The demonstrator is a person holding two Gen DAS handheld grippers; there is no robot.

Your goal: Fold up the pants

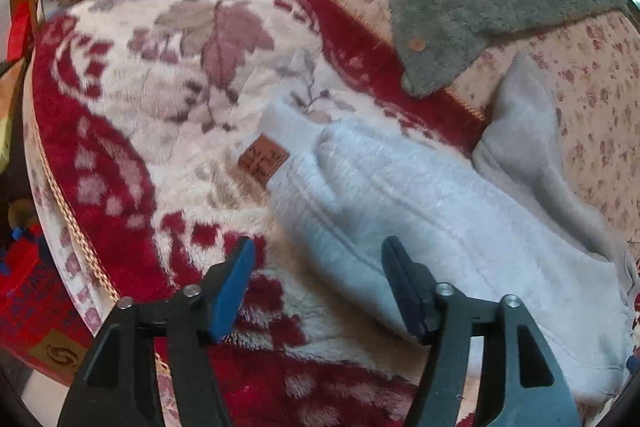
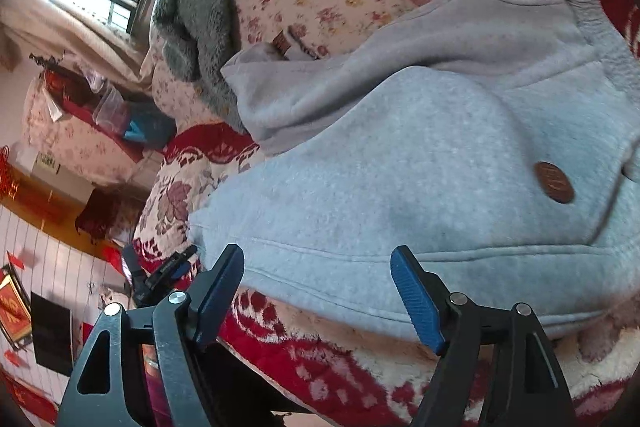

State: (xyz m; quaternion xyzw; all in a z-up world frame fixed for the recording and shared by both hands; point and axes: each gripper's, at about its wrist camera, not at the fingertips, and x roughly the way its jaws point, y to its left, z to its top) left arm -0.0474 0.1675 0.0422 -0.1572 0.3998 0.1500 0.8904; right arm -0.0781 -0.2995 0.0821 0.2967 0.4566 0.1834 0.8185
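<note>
Left wrist: jaws spread, empty – left gripper (image 1: 318, 281) above hem edge of grey pants (image 1: 420, 203) on red blanket (image 1: 120, 155).
Right wrist: jaws spread, right gripper (image 2: 318, 285) over side seam – thick fleece risks single-layer pinch.

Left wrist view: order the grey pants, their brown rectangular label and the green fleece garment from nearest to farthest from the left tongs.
1. Grey pants: just ahead of the open left tongs, under the right-hand tip.
2. Brown rectangular label: farther up, at the pants' left edge.
3. Green fleece garment: farthest, at the upper right on the floral cover.
</note>
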